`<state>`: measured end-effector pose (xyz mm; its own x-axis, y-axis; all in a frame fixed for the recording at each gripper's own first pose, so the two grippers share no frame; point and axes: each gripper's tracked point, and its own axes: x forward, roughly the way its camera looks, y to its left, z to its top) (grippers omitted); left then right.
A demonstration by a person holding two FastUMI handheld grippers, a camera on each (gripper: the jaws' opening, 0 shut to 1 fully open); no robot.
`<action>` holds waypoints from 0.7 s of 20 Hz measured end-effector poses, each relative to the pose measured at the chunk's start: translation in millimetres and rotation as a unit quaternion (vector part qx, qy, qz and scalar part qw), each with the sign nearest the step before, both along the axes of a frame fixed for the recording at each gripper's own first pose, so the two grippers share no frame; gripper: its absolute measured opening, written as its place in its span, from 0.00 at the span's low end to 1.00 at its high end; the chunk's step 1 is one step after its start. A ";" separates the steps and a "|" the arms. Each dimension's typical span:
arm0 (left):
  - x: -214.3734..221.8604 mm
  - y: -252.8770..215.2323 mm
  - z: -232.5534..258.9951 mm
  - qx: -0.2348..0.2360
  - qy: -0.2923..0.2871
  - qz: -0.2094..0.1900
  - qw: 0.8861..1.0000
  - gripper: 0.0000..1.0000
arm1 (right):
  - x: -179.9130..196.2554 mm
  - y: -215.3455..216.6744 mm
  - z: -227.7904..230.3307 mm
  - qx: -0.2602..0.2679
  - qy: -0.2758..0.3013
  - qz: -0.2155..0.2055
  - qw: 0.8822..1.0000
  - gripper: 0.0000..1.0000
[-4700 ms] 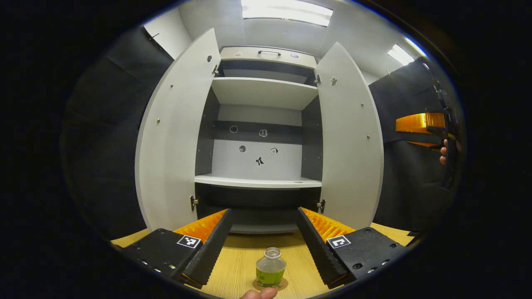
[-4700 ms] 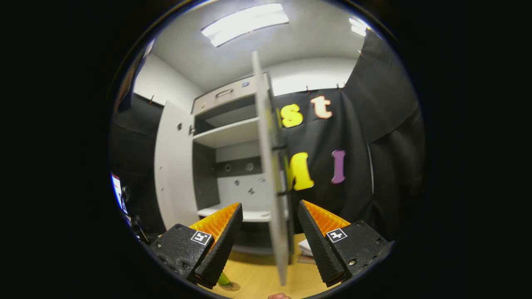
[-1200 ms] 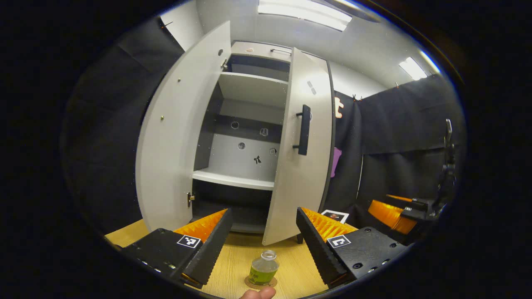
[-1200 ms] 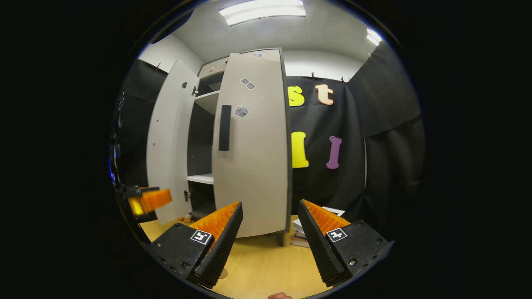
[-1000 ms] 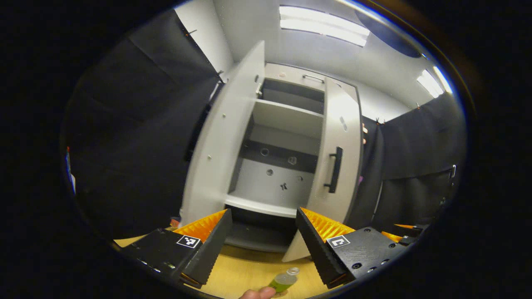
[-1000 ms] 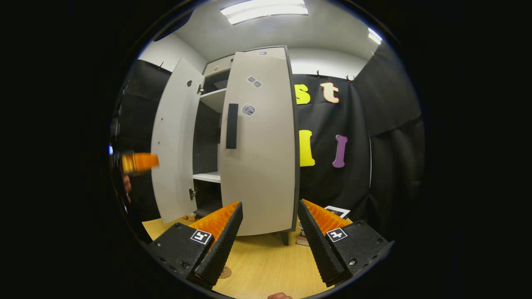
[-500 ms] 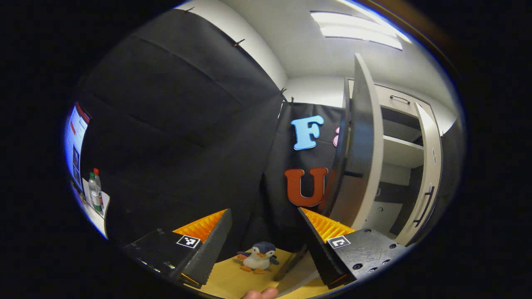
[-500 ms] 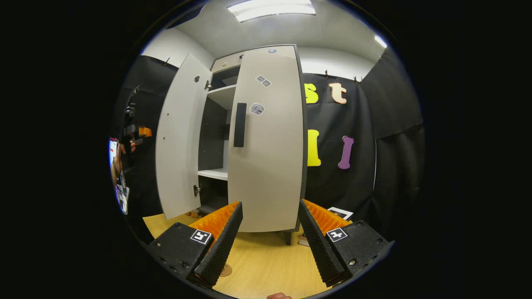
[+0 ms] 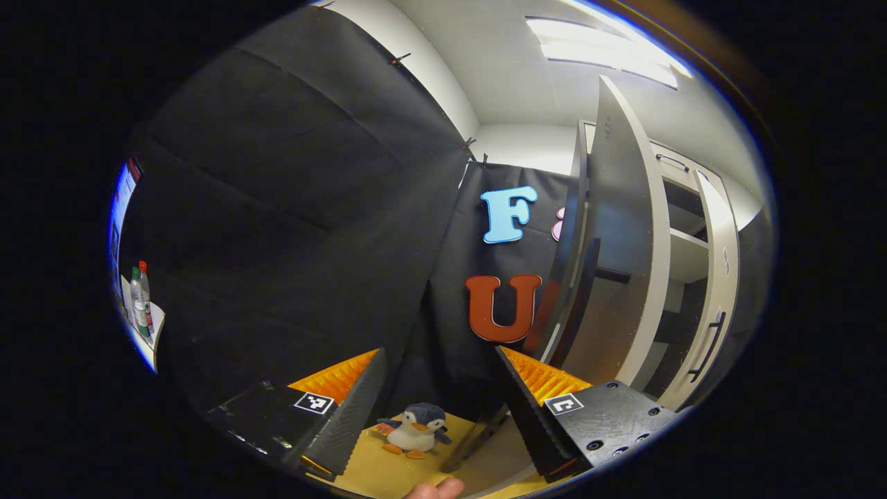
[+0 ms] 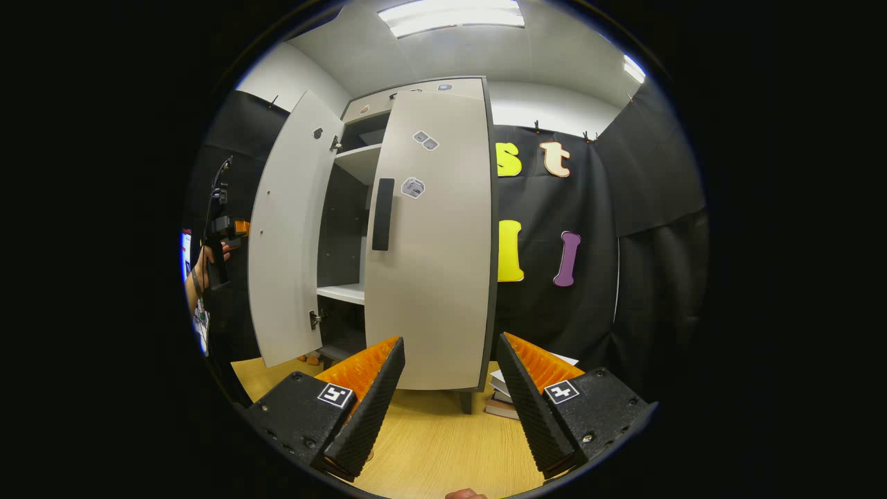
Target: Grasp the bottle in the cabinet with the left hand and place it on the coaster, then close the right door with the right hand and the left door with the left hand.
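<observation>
Your left gripper (image 9: 438, 388) hangs outside the open left door (image 9: 613, 249) of the cabinet (image 10: 416, 93), its jaws apart and empty, with the door's dark handle (image 9: 585, 277) just beyond the right finger. Below the spread fingers a toy penguin (image 9: 414, 430) sits on the wooden table (image 9: 374, 471), near the foot of the black cloth wall (image 9: 291, 208). Far to the left in the left gripper view, two small bottles (image 9: 141, 298) stand on a pale ledge.

Your right gripper (image 10: 450, 391) faces the cabinet front, jaws likewise apart and holding nothing. The right door (image 10: 436, 263) stands nearly shut, its black handle (image 10: 382, 215) toward the middle gap; whether it is fully closed cannot be told. The left door swings wide open, showing a white shelf (image 10: 341, 292) inside. In the right gripper view your hand (image 10: 204, 267) holds the left gripper up beside that open door's outer face. A stack of books (image 10: 509, 395) lies on the table by the cabinet's right foot. The task's bottle cannot be made out from either gripper.
</observation>
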<state>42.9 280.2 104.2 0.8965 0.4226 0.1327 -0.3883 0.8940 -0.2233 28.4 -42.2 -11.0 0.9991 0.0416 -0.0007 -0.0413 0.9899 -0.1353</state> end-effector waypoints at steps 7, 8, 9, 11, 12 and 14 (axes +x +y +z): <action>0.3 -11.9 2.1 0.003 -0.005 -0.059 0.998 0.94 | 6.8 11.1 2.0 0.001 -0.008 0.015 1.000 0.82; -0.3 -13.7 2.5 0.000 -0.007 -0.069 0.998 0.94 | 6.6 11.0 2.7 0.002 -0.009 0.015 1.000 0.82; 0.1 -15.4 2.8 -0.005 -0.009 -0.080 0.997 0.94 | 6.5 11.1 3.0 0.002 -0.009 0.015 1.000 0.82; -0.2 -19.5 2.8 -0.017 -0.009 -0.099 0.995 0.94 | 1.6 9.2 4.4 -0.001 -0.009 0.012 1.000 0.82; 0.5 -21.2 3.2 -0.021 -0.009 -0.110 0.994 0.94 | -0.5 7.5 4.7 -0.003 -0.011 0.008 1.000 0.82; 2.1 -26.8 2.8 -0.022 -0.012 -0.145 0.989 0.94 | -5.7 3.5 5.8 -0.005 -0.013 0.000 1.000 0.82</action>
<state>45.0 253.4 106.9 0.9777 0.1544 0.1425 -0.1117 0.9564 -0.2697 22.7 -38.7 -5.3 0.9988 0.0413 0.0244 -0.0373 0.9885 -0.1467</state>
